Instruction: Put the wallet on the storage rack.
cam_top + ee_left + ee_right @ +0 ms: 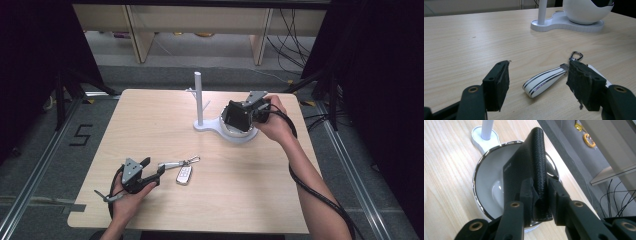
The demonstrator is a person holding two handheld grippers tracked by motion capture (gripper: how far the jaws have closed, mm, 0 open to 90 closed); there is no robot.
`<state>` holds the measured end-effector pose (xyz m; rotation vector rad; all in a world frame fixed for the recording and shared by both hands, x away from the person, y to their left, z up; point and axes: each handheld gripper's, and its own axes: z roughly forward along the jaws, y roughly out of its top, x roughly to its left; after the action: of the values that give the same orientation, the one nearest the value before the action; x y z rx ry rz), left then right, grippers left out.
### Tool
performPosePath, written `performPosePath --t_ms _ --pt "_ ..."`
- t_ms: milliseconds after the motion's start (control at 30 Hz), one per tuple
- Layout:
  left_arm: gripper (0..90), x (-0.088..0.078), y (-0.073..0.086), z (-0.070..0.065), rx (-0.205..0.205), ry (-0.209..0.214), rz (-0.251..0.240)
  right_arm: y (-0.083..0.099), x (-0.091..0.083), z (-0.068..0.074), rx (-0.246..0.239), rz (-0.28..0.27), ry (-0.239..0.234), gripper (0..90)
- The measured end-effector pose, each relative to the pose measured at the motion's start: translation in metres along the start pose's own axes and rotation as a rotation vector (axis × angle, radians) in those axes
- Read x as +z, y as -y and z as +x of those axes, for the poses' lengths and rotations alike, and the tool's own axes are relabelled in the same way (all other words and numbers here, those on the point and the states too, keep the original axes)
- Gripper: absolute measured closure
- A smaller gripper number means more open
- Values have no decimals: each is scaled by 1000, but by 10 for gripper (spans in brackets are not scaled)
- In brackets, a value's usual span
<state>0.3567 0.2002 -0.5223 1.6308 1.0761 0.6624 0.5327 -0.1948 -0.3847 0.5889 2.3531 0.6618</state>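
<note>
A light wooden table [150, 125] stands on a grey floor [30, 150], where a black "5" [80, 135] is marked. Beyond it, pale shelving [200, 20] and loose black cables [295, 35] line the back.

Stand [199, 100]: table [150, 120] far centre, bowl [242, 134] at its right.
Key fob [184, 174]: near left, strap [170, 164] beside.
</note>
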Motion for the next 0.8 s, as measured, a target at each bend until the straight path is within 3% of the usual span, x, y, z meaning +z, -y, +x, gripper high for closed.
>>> performPosePath --t_ms 300,333,500,800 --pt "335 0 0 0 -1 -1 -1 5 -3 -5 89 10 31 584" --pt "335 0 0 0 -2 -1 0 8 -7 -5 135 0 40 559" --pt "335 1 0 0 -5 0 -4 15 -16 -7 157 -24 43 533" --pt "336 1 0 0 0 -8 12 42 -38 5 281 -32 -19 548"
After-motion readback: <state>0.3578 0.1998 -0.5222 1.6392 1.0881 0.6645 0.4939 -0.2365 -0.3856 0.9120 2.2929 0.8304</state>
